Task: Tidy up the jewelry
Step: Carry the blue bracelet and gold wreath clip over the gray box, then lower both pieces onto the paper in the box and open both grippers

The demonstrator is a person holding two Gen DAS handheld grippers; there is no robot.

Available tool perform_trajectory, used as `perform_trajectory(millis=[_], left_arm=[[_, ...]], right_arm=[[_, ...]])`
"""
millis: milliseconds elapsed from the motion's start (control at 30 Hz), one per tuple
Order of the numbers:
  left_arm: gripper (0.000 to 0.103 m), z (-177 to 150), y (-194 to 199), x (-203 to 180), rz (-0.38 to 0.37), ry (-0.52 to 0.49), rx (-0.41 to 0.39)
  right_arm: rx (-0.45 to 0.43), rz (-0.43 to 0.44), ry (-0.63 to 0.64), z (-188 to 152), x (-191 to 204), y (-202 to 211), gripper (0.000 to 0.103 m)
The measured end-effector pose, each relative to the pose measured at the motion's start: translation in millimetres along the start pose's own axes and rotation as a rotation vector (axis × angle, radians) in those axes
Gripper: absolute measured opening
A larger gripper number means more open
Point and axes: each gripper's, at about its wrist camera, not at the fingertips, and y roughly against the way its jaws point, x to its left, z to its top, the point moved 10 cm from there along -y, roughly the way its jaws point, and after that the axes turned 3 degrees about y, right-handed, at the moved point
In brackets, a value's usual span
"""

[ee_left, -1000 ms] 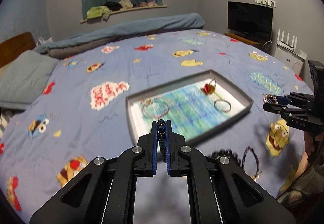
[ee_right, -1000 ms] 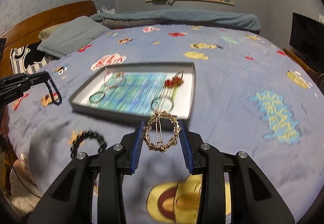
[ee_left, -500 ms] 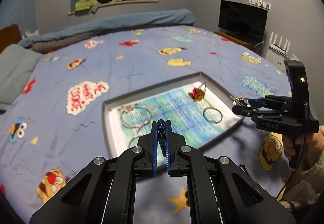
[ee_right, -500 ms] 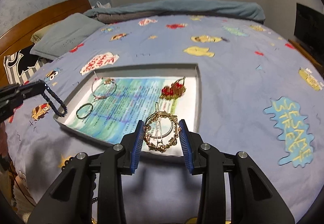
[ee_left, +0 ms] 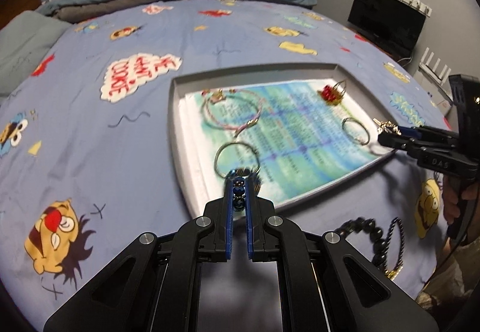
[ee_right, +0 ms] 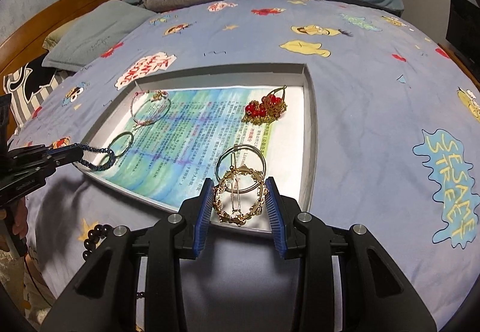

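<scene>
A grey tray (ee_left: 175, 110) (ee_right: 312, 122) with a printed paper liner lies on the bed. In it are a pink cord bracelet (ee_left: 231, 110) (ee_right: 151, 110), a red bead ornament (ee_left: 331, 92) (ee_right: 265, 108) and two silver rings (ee_left: 237, 159) (ee_right: 240, 167). My left gripper (ee_left: 239, 182) (ee_right: 79, 153) is shut on a dark blue bead bracelet (ee_left: 239, 197) (ee_right: 99, 159), which hangs over the tray's near left corner. My right gripper (ee_right: 240, 197) (ee_left: 382, 138) is shut on a round gold hair clip (ee_right: 240, 197) over the tray's near right edge.
A black bead bracelet (ee_left: 364, 234) (ee_right: 93, 237) and a dark cord necklace (ee_left: 397, 245) lie on the blue cartoon bedspread near the tray's front. Pillows (ee_right: 93, 35) and a wooden headboard (ee_right: 60, 11) are at the left, a TV (ee_left: 387, 20) at the right.
Both grippers have moved forward and down toward the tray with their pieces still held. The bead bracelet and the gold clip now hang over the tray's near edge.
</scene>
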Motion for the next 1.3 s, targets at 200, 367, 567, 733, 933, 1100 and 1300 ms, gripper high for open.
perform_trajectory(millis=[200, 367, 567, 733, 933, 1100, 1300], left_arm=[[0.008, -3, -9, 1, -0.004, 0.005, 0.023], [0.008, -1, -14, -1, 0.004, 0.001, 0.033], [0.008, -1, -15, 0, 0.016, -0.003, 0.034], [0.008, -2, -15, 2, 0.020, -0.001, 0.036], [0.015, -2, -13, 4, 0.024, 0.006, 0.032], [0.019, -1, -8, 1, 0.004, 0.003, 0.019], [0.035, 1, 3, -4, -0.005, -0.002, -0.010]], right_arm=[[0.045, -0.003, 0.003, -1, -1, -8, 0.035], [0.056, -0.020, 0.003, -2, -2, -13, 0.035], [0.059, -0.024, 0.001, -3, -3, -14, 0.035], [0.057, -0.027, 0.005, -2, -3, -15, 0.035], [0.056, -0.028, 0.003, -3, -3, -15, 0.035], [0.056, -0.028, 0.002, -2, -3, -14, 0.035], [0.068, -0.048, 0.013, -1, -3, -16, 0.037]])
